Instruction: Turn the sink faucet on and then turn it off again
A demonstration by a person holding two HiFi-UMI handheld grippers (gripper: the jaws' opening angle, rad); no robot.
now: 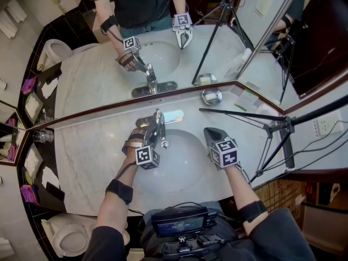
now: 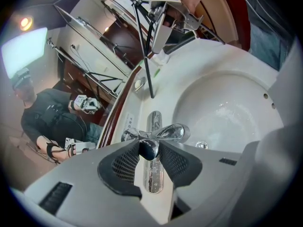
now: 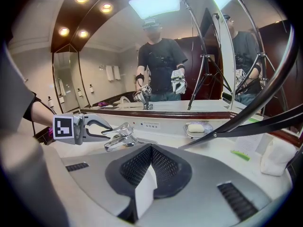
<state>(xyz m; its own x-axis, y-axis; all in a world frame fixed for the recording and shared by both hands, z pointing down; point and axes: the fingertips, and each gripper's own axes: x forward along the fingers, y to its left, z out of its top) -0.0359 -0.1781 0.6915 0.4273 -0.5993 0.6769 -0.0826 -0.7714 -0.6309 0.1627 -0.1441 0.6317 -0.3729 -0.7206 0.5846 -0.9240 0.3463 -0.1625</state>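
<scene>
We are holding the left gripper (image 2: 148, 144) on the faucet (image 2: 171, 132), which is standing at the back edge of the sink basin (image 2: 236, 122). Its jaws are standing about half open, and both pads are pressing on the rounded end of the faucet lever (image 3: 122, 128), one from each side. The right gripper (image 3: 150, 150) is pointing down toward the marble counter (image 1: 87, 145) right of the basin, with its jaws fully together and holding nothing.

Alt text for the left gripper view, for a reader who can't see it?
The left gripper pinches the rounded tip of the chrome faucet lever between its jaws, seen close up. Behind it lies the white sink basin, with the right gripper beyond its far rim.
</scene>
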